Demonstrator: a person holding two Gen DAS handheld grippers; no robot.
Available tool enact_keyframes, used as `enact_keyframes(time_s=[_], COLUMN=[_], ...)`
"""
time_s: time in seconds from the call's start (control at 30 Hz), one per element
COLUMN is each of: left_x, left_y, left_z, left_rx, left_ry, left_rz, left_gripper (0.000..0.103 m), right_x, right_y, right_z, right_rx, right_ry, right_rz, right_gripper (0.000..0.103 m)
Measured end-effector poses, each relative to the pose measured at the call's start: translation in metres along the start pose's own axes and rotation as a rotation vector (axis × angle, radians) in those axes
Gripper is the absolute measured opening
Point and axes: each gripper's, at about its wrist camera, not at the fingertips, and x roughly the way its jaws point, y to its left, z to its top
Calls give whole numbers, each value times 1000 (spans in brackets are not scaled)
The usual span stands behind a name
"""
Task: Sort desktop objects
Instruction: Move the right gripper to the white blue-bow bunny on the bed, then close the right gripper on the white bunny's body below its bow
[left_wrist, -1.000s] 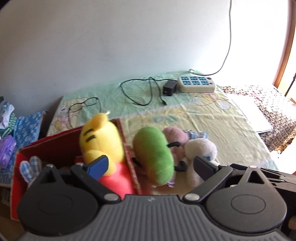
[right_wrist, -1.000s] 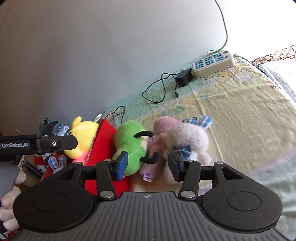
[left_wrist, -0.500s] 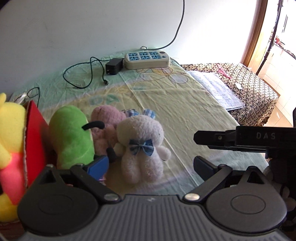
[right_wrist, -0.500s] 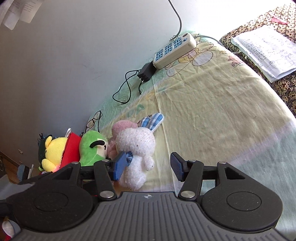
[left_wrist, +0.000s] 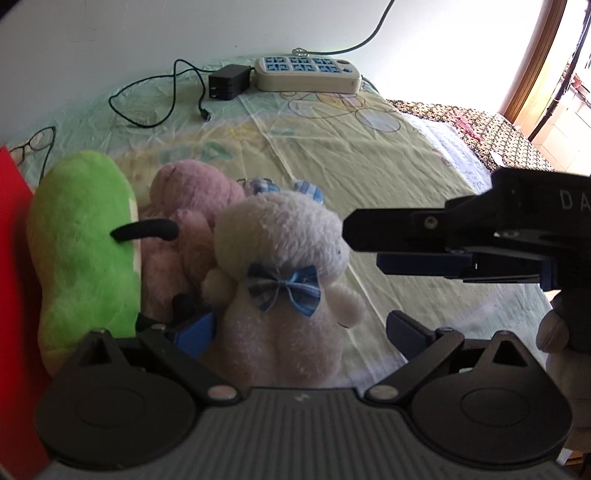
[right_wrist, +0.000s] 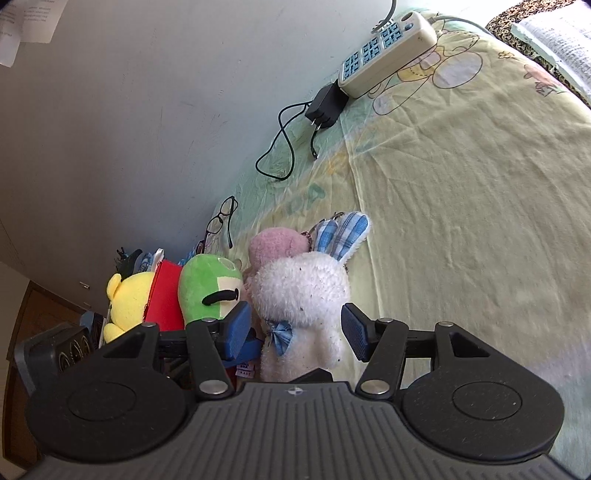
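Note:
A white rabbit plush (left_wrist: 280, 258) with a blue bow sits upright on the yellow-green sheet (left_wrist: 369, 155). It leans against a pink plush (left_wrist: 188, 206) and a green plush (left_wrist: 81, 229). My left gripper (left_wrist: 299, 328) is open, its fingers on either side of the rabbit's lower body without pressing it. My right gripper (right_wrist: 295, 328) also straddles the rabbit (right_wrist: 303, 291); its jaws are opening and the pads stand beside the plush. In the left wrist view the right gripper (left_wrist: 369, 245) comes in from the right at the rabbit's head height.
A red box (right_wrist: 164, 295) holding a yellow plush (right_wrist: 125, 299) stands left of the green plush (right_wrist: 207, 280). Glasses (right_wrist: 221, 221), a black adapter (right_wrist: 325, 105) with its cable and a power strip (right_wrist: 384, 51) lie by the wall. Papers (right_wrist: 554, 33) lie far right. A person's hand (left_wrist: 557, 332) holds the right gripper.
The left view swung from the red box to the white rabbit and dropped closer. The right gripper came in over the rabbit, rolled, and its jaws widened.

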Motion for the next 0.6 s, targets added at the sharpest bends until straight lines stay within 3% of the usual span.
enact_keyframes(time_s=[0.27, 0.6], left_x=[20, 32], left_y=[-4, -9], left_z=[6, 13], left_rx=[-1, 6], left_ry=[30, 44], left_rz=[-8, -1], left_gripper=[94, 88], right_x=[28, 41], right_y=[-7, -15], right_z=[9, 16], right_rx=[17, 38], right_ry=[85, 114], right_rz=[20, 27], right_gripper=[61, 61])
